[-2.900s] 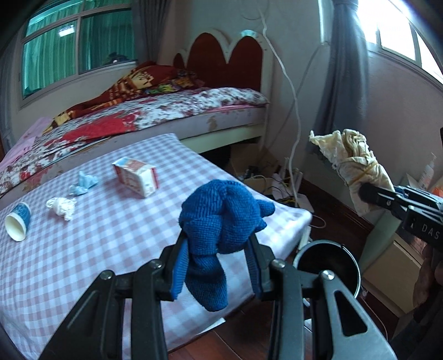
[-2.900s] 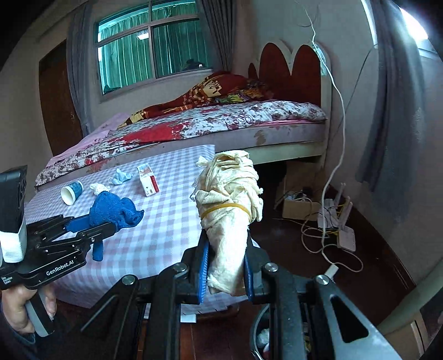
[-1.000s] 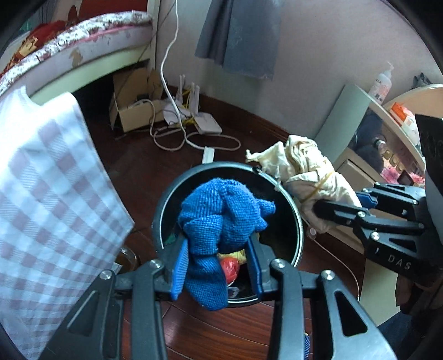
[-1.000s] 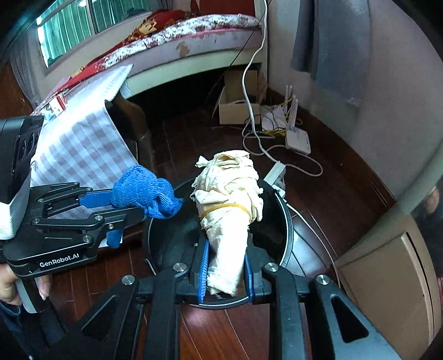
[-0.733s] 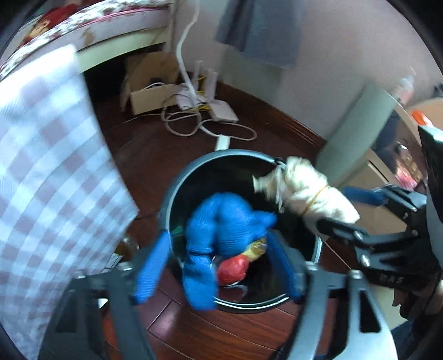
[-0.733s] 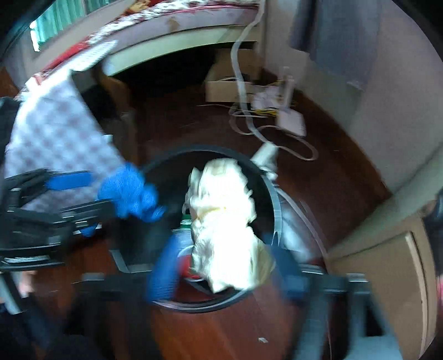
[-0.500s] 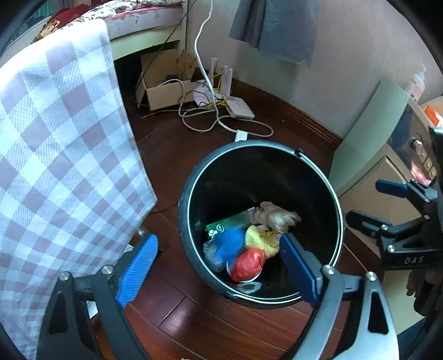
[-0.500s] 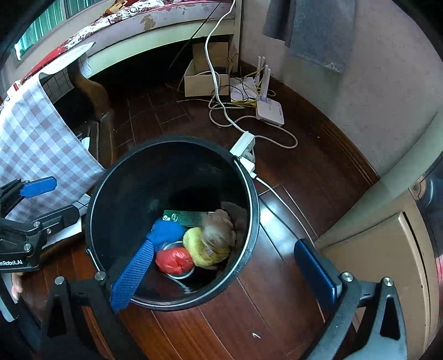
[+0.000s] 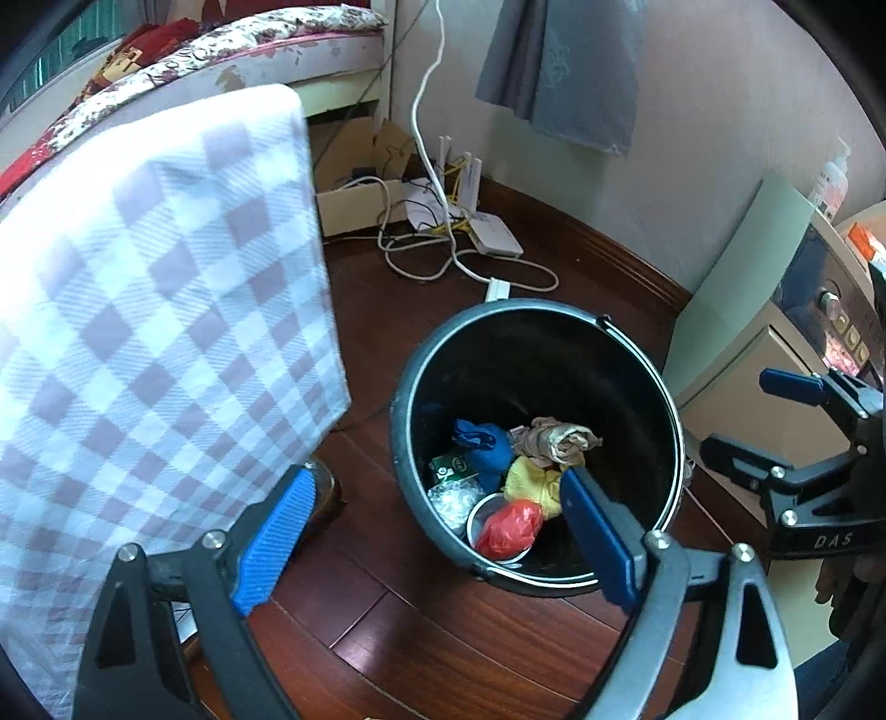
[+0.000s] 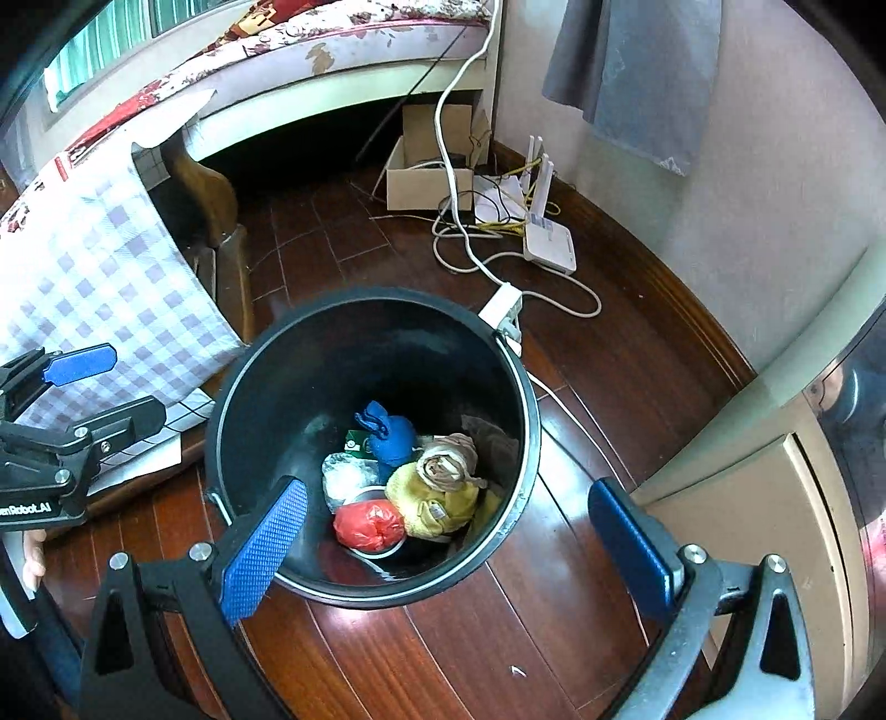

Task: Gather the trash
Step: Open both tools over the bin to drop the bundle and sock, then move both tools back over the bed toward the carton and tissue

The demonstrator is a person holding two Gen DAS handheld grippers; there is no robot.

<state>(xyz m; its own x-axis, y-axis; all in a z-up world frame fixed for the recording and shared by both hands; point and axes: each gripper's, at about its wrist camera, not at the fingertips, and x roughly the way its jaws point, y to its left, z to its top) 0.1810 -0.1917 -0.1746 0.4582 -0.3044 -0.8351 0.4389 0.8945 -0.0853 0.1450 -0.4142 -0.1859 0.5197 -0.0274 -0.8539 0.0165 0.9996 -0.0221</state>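
Observation:
A black round bin stands on the dark wood floor. At its bottom lie the blue cloth, the cream cloth bundle, a yellow rag, a red wad and a green packet. My left gripper hangs open above the bin's near left rim, with nothing between its blue pads. My right gripper stands wide open over the bin's near rim, also empty. Each gripper shows at the edge of the other's view.
The table's purple-checked cloth hangs just left of the bin. Behind it are a cardboard box, a white router, cables and a power strip. A beige cabinet stands right, the bed behind.
Both grippers let go over the bin: the blue cloth and the cream bundle dropped in and now lie at the bottom. Both pairs of jaws went from shut to wide open.

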